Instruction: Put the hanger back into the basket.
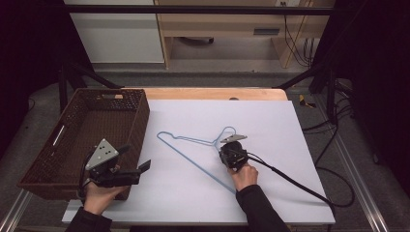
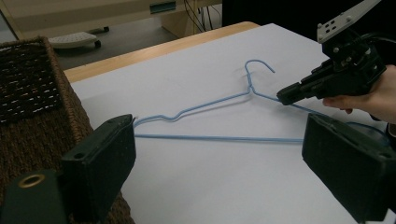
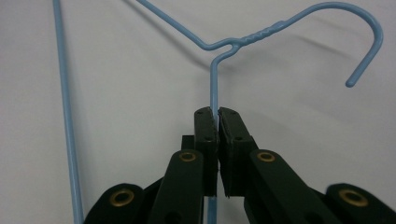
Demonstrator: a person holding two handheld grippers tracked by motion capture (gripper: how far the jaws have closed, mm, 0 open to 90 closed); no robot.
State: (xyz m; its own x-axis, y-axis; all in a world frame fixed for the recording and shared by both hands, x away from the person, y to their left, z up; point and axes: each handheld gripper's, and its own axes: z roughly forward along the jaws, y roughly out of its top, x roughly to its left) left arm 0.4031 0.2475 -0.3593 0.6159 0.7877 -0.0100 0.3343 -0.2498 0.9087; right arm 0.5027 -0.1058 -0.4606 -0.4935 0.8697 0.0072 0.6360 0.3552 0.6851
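Grasping is the step in hand: the right gripper (image 1: 227, 151) is pinching the blue wire hanger (image 1: 193, 145) on its shoulder wire just below the twisted neck, jaws closed down to the wire's thickness, as the right gripper view is showing (image 3: 217, 119). The hanger is lying flat near the middle of the white tabletop (image 1: 270, 125), hook pointing toward the far edge. The left gripper (image 1: 138, 170) is hovering by the near left corner, over the near right corner of the woven basket (image 1: 87, 121), its jaws spread wide and holding nothing; its own view is looking across the hanger (image 2: 219, 119) at the right gripper (image 2: 285, 97). Judging from this, the next move is likely calling for a lift clear of the surface, keeping the thin wire from swivelling in the pinch, then a carry toward the basket. Counting: one hanger, one basket, two grippers.
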